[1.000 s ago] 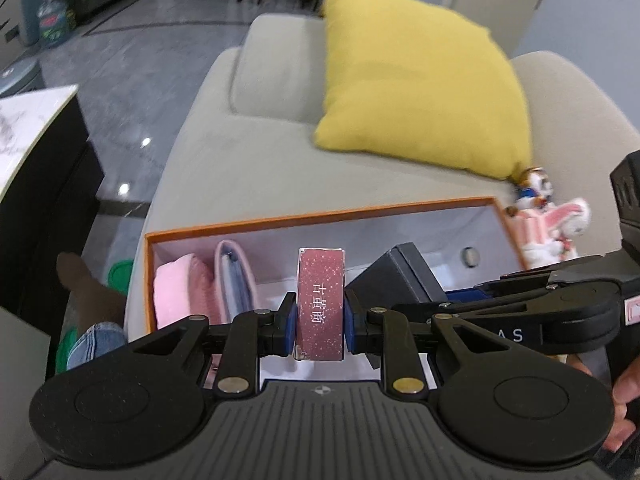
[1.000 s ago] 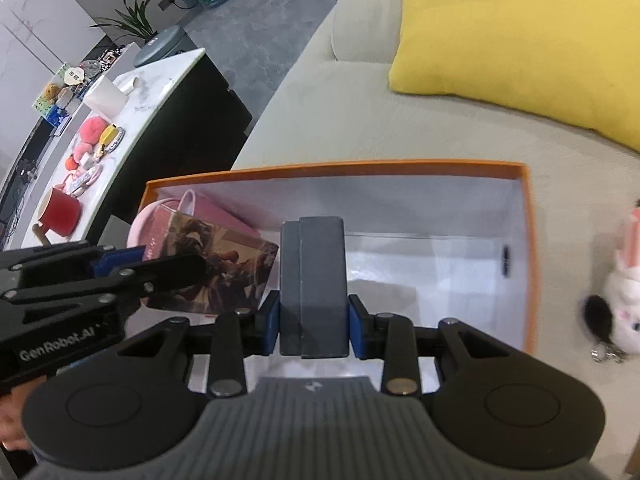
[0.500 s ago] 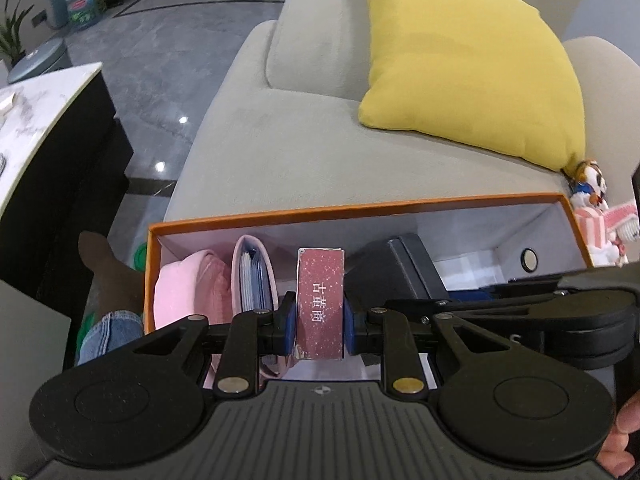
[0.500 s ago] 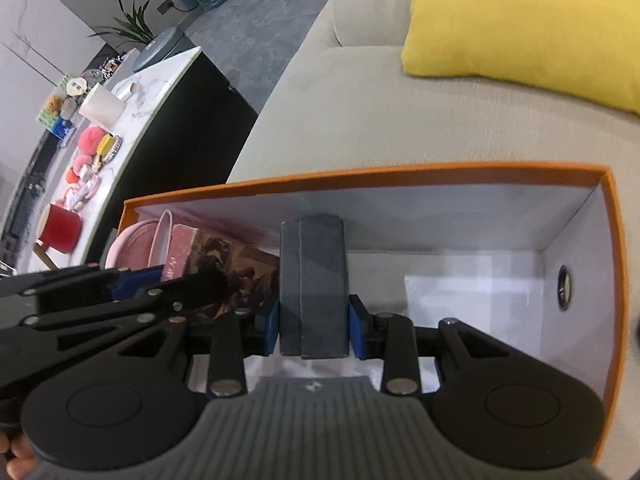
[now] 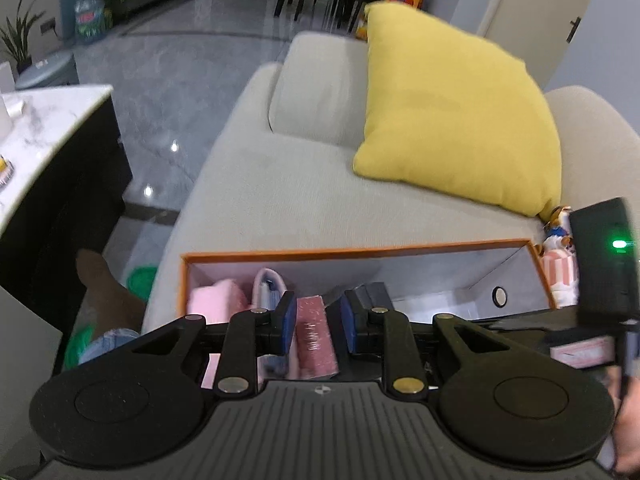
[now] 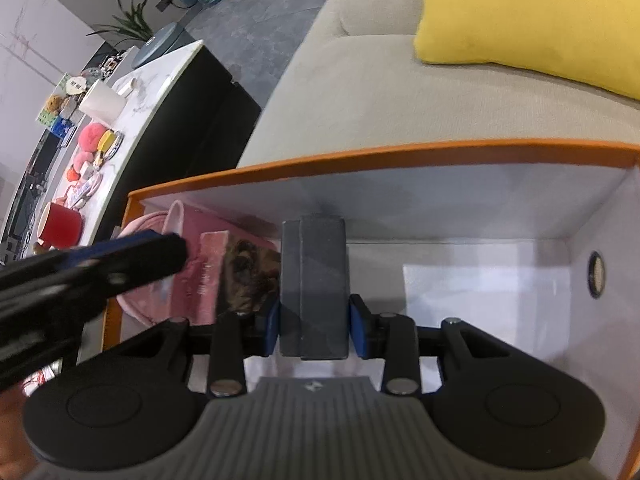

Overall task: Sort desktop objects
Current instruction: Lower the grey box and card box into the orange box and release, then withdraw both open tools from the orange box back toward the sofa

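An orange storage box (image 5: pixel 352 249) (image 6: pixel 360 156) with a white inside sits on the sofa. My left gripper (image 5: pixel 314 322) is open above it, and the pink card box (image 5: pixel 314 336) stands loose between the pads, inside the box next to a pink pouch (image 5: pixel 216 296). In the right wrist view the pink card box (image 6: pixel 208 276) leans beside the pouch (image 6: pixel 152 224). My right gripper (image 6: pixel 314 326) is low inside the box, and its pads stand slightly apart from the dark grey case (image 6: pixel 316 280) between them.
A yellow cushion (image 5: pixel 452 120) lies on the beige sofa (image 5: pixel 280 184) behind the box. A plush keychain toy (image 5: pixel 560 256) lies right of the box. A marble-topped table (image 6: pixel 120 120) with a red mug (image 6: pixel 60 226) and small toys stands to the left.
My left gripper opened and let go of the pink card box, which now rests in the orange box. My right gripper went lower into the box with the grey case and loosened.
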`<state>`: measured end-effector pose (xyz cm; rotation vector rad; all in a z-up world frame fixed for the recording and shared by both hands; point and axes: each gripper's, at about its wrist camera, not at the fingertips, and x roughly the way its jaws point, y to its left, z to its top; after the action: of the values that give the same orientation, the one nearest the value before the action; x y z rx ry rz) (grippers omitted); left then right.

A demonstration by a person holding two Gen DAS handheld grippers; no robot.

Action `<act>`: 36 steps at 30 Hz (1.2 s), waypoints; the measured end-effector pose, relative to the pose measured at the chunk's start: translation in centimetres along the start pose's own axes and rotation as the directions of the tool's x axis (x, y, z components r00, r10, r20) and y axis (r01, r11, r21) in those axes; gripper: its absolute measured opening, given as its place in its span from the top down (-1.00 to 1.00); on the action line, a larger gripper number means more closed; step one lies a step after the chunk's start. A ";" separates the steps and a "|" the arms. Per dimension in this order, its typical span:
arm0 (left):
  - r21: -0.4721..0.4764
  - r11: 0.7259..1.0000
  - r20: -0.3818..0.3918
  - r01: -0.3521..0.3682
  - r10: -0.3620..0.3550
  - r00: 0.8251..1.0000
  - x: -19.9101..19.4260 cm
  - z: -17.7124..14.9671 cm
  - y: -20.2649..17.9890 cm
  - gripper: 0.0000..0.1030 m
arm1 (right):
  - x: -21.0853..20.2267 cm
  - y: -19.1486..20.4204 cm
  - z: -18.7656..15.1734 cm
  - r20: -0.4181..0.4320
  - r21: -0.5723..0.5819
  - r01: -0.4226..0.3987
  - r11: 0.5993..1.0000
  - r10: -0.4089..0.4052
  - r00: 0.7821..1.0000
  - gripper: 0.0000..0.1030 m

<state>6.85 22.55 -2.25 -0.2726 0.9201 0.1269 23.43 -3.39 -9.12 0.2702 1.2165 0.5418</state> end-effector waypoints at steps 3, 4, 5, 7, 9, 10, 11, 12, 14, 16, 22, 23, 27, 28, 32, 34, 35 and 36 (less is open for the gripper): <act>0.013 1.000 0.029 -0.007 0.007 1.000 -1.7 -0.7 0.6 0.47 | 0.0 0.5 -0.1 0.008 -0.016 -0.013 1.000 0.013 1.000 0.17; 0.016 1.000 0.037 -0.011 0.010 0.999 -2.1 -1.0 0.9 0.47 | 0.0 0.5 -0.2 0.011 -0.019 -0.025 0.999 0.025 1.000 0.02; 0.021 1.000 0.044 -0.017 0.016 0.999 -2.4 -1.3 1.1 0.47 | -0.2 0.6 -0.3 0.015 -0.026 -0.033 0.999 0.033 0.999 -0.06; 0.028 0.999 0.059 -0.032 0.030 0.998 -3.1 -2.2 1.6 0.47 | -0.5 0.8 -0.5 0.026 -0.063 -0.036 0.997 0.038 0.999 -0.14; 0.028 0.998 0.073 -0.051 0.049 0.996 -3.5 -3.0 2.2 0.47 | -1.1 1.1 -0.9 0.034 -0.103 -0.033 0.994 0.037 0.999 -0.30; 0.024 0.998 0.077 -0.061 0.059 0.995 -3.7 -3.5 2.6 0.47 | -1.4 1.4 -1.2 0.040 -0.138 -0.030 0.990 0.036 0.999 -0.34; 0.017 0.998 0.077 -0.068 0.067 0.995 -3.7 -3.9 3.0 0.47 | -1.7 1.7 -1.4 0.040 -0.171 -0.026 0.985 0.034 0.999 -0.35; 0.008 0.997 0.067 -0.072 0.071 0.995 -3.6 -4.2 3.4 0.47 | -1.8 2.0 -1.8 0.037 -0.207 -0.022 0.978 0.030 0.999 -0.35; -0.006 0.998 0.041 -0.070 0.070 0.997 -3.2 -4.8 4.1 0.47 | -1.8 2.9 -2.6 0.021 -0.290 -0.008 0.957 0.015 1.000 -0.35; -0.012 0.997 0.012 -0.077 0.077 0.997 -2.7 -5.5 4.6 0.47 | -1.0 3.8 -3.1 -0.002 -0.356 0.016 0.934 -0.018 1.000 -0.35; -0.019 0.998 -0.042 -0.059 0.058 0.997 -1.3 -6.6 5.3 0.47 | 1.9 4.7 -2.7 -0.027 -0.414 0.095 0.905 -0.116 0.993 -0.31; -0.021 0.999 -0.047 -0.048 0.047 0.998 -1.1 -6.7 5.3 0.50 | 2.3 4.7 -2.5 -0.028 -0.414 0.096 0.905 -0.118 0.993 -0.26; -0.012 0.999 -0.045 -0.032 0.031 0.999 -1.1 -7.1 5.7 0.61 | 3.3 5.3 -2.2 0.002 -0.452 0.101 0.886 -0.112 0.994 -0.09; -0.014 1.000 -0.046 -0.026 0.025 0.999 -1.1 -7.2 5.8 0.63 | 3.3 5.6 -2.2 0.013 -0.464 0.103 0.880 -0.109 0.994 -0.08; -0.005 1.000 -0.045 -0.019 0.018 0.999 -1.2 -7.3 5.9 0.69 | 3.6 5.7 -1.6 0.065 -0.480 0.121 0.869 -0.102 0.993 -0.10; -0.011 1.000 -0.047 -0.017 0.016 0.999 -1.1 -7.3 6.0 0.69 | 3.7 5.7 -1.6 0.073 -0.483 0.121 0.867 -0.097 0.993 -0.10; -0.009 1.000 -0.046 -0.017 0.017 0.999 -1.1 -7.3 5.9 0.69 | 3.7 5.7 -1.8 0.081 -0.495 0.123 0.860 -0.095 0.992 -0.10; -0.007 1.000 -0.044 -0.017 0.017 0.999 -1.2 -7.3 5.8 0.69 | 3.8 5.9 -1.9 0.084 -0.502 0.126 0.856 -0.096 0.992 -0.10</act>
<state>-0.76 26.04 -6.50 -0.2757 0.9663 0.1408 21.15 3.40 -10.03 -0.2331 0.9850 0.7273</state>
